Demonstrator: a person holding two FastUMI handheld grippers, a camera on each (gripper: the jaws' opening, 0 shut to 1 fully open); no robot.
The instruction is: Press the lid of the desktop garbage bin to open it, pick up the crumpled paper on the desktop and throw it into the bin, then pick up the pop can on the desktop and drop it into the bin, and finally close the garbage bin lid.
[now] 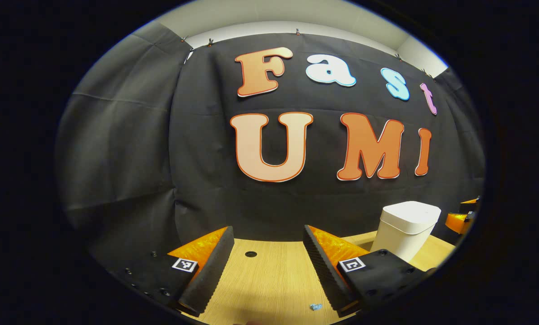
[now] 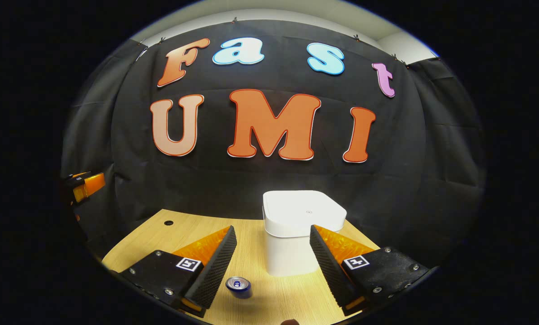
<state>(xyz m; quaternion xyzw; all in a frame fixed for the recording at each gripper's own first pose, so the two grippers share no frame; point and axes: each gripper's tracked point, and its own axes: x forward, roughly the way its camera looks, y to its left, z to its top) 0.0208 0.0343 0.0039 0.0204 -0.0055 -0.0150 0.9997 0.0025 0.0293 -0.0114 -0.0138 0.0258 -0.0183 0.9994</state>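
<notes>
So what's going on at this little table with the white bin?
A person holds a two-finger gripper in each hand over a wooden desk. Both the left gripper and the right gripper are open and hold nothing. The white garbage bin stands upright with its lid closed. A pop can stands on the desk just ahead of the right gripper, and a small crumpled paper lies near the left one. By the look of it, nothing has been binned yet.
</notes>
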